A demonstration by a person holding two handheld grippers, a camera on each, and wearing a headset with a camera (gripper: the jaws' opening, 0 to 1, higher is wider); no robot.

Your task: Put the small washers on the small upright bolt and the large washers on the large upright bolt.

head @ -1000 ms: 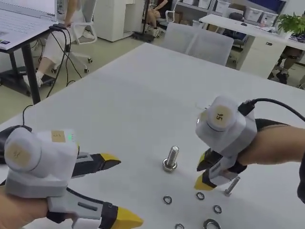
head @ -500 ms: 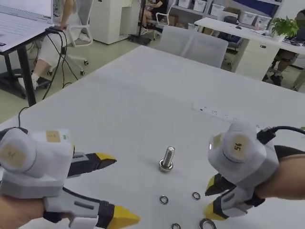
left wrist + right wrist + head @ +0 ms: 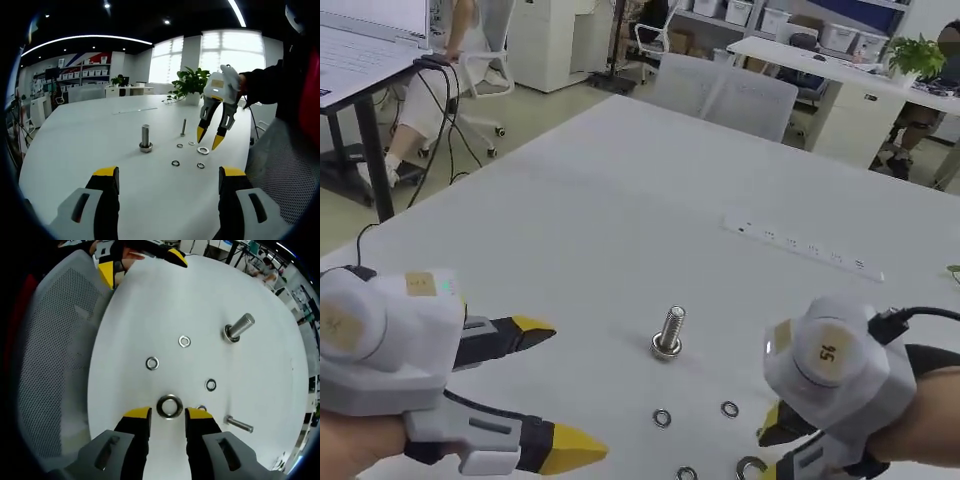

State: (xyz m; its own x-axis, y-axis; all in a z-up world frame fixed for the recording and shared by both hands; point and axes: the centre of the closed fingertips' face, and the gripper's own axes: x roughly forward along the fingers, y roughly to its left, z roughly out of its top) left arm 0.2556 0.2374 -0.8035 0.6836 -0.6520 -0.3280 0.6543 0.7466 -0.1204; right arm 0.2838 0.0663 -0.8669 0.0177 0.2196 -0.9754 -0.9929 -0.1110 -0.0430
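The one marking I can make out is a two-digit number, apparently "54", printed in dark figures on the round tan sticker on top of the right gripper. The left gripper carries a pale round sticker and a small square label, but whatever is printed on those two is too faint to read.

Large upright bolt: bare bright metal, threaded, glossy. Large washer: smooth polished metal. Table: white, matt, smooth. Left gripper housing: pale matt plastic. Chair: grey perforated mesh.
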